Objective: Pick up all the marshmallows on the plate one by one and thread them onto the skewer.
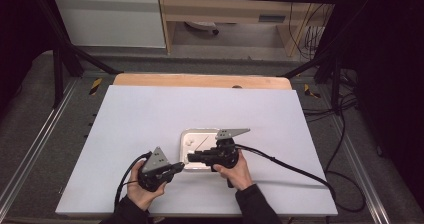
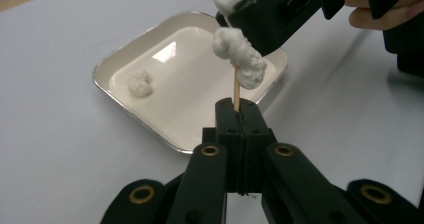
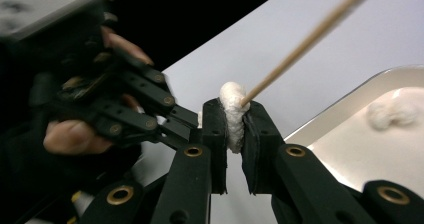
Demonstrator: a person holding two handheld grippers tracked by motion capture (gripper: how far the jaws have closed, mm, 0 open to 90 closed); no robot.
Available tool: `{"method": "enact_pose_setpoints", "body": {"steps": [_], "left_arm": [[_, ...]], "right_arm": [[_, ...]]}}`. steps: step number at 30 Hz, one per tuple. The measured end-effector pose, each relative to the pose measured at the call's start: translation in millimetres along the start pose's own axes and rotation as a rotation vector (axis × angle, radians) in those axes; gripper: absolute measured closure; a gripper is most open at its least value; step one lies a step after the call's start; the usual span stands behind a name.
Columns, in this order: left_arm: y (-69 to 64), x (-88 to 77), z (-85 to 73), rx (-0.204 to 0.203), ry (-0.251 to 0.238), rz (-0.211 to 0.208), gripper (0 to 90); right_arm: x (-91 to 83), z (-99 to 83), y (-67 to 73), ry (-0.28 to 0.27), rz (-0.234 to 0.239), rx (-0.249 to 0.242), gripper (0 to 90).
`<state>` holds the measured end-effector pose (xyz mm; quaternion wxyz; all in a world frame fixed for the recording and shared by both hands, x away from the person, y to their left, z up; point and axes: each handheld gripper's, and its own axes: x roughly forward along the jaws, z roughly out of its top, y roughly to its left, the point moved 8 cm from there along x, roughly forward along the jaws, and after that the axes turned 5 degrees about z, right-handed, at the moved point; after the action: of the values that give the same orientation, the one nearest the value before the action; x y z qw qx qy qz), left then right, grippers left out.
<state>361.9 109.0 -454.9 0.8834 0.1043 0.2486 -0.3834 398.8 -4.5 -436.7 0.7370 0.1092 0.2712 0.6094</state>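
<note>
Tray (one cotton ball inside)

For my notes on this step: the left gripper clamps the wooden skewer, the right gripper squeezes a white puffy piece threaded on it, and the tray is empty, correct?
Not quite: the tray is not empty. The left gripper view shows one white puffy piece lying in it. The rest stands: the left gripper clamps the skewer, and the right gripper squeezes a threaded piece.

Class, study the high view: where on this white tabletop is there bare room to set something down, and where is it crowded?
Bare: the white tabletop from its far edge down to the tray, plus both outer sides. Crowded: the near middle, where the left gripper, right gripper and skewer meet over the tray, and the cable at the near right.
</note>
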Motion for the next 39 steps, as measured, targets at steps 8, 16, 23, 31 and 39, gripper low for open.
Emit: {"method": "enact_pose_setpoints", "body": {"steps": [8, 16, 23, 31, 39], "left_arm": [[3.2, 0.1, -2.7, -0.001, 0.003, -0.010, 89.1], [9.6, 1.7, -7.9, -0.052, 0.013, -0.022, 89.0], [11.4, 0.1, -8.3, -0.054, 0.007, -0.021, 88.9], [11.8, 0.4, -10.7, -0.063, 0.002, -0.049, 88.8], [14.3, -1.6, -13.1, -0.063, 0.003, -0.057, 88.7]], "right_arm": [[3.0, 8.6, 1.1, -0.003, -0.039, -0.028, 77.6], [-8.5, 15.8, -2.7, -0.039, -0.114, -0.071, 55.9], [-27.3, 13.0, -16.9, -0.018, -0.218, -0.093, 33.7], [-43.8, -3.7, -41.7, 0.066, -0.359, -0.129, 10.4], [-46.2, -10.2, -54.3, 0.123, -0.417, -0.140, 4.2]]}}
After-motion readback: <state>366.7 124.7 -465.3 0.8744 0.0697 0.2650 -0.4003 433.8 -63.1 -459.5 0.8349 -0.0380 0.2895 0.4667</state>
